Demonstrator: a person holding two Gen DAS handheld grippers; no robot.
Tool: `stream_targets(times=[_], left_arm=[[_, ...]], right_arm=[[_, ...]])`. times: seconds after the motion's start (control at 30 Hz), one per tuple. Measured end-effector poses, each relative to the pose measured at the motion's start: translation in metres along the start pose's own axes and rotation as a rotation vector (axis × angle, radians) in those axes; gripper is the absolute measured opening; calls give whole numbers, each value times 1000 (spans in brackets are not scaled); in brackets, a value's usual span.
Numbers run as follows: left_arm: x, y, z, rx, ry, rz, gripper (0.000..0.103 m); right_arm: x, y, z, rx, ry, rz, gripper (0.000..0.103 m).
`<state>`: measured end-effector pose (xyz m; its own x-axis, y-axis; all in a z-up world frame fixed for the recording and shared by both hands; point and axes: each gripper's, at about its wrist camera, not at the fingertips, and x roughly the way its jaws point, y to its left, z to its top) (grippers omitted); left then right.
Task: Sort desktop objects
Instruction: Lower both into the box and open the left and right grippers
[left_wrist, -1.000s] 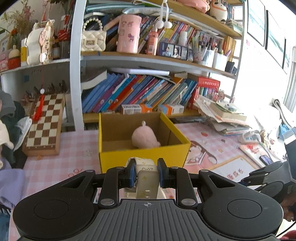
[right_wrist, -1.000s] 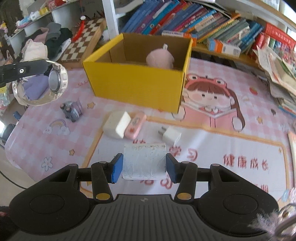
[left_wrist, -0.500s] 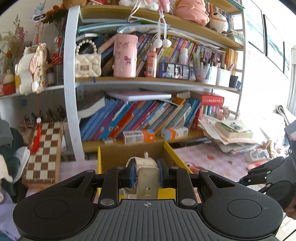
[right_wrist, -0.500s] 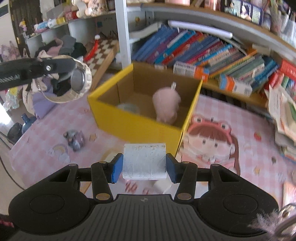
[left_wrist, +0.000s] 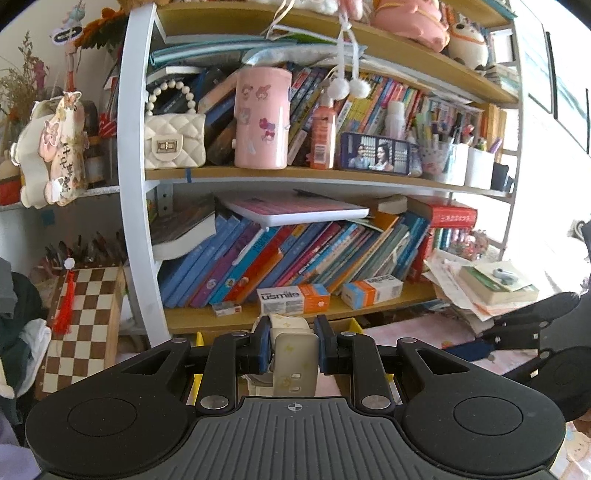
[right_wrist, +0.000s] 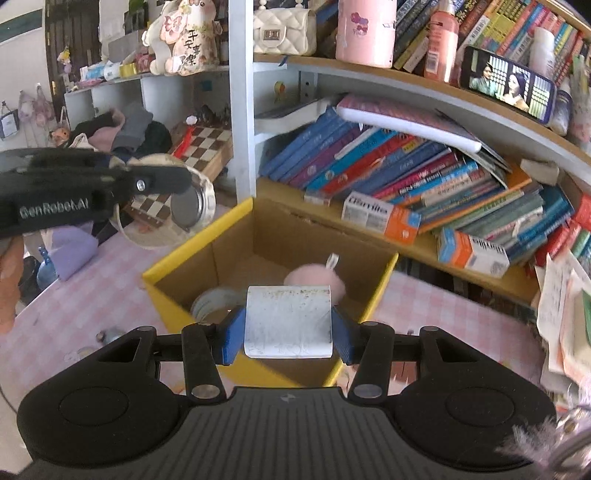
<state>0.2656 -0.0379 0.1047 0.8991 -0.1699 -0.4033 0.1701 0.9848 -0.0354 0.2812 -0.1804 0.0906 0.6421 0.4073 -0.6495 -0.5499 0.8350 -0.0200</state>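
Observation:
My left gripper (left_wrist: 293, 341) is shut on a cream wristwatch (left_wrist: 295, 363), whose strap stands up between the blue pads. In the right wrist view the same watch (right_wrist: 195, 206) hangs in the air, left of and above the yellow cardboard box (right_wrist: 177, 258). My right gripper (right_wrist: 288, 326) is shut on a white, smudged rectangular block (right_wrist: 288, 317), held over the box's near wall. Inside the box lie a pink plush (right_wrist: 317, 277) and a pale round roll (right_wrist: 214, 301). Only yellow rim corners of the box (left_wrist: 355, 325) show below the left gripper.
A crowded bookshelf (left_wrist: 295, 173) rises right behind the box, with leaning books (right_wrist: 388, 173) and small cartons (right_wrist: 380, 216) on its lowest board. A chessboard (left_wrist: 81, 321) leans at the left. Stacked papers (left_wrist: 491, 288) sit to the right. A pink checked cloth (right_wrist: 92, 295) covers the table.
Both grippers have risen and moved forward to the box. The loose items on the table have dropped out of the right view. The holds on the watch and the block are unchanged.

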Motion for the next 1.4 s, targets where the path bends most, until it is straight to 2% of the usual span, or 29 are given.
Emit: stream_targets(times=[0.23,0.53,1.1,1.4], left_arm=[[32,1,-4,6,54,38,22],[64,7,-16,5,130,67,22],[111,13,-47,10,281,77,23],[127,14,-62,25,343,78,23]], right_arm=[[34,-6,17,-46,1,2,47],[78,0,21,-132,26,12,47],[153,5,4,-244,188,67,47],[167,10,2,-290,219,106,47]])
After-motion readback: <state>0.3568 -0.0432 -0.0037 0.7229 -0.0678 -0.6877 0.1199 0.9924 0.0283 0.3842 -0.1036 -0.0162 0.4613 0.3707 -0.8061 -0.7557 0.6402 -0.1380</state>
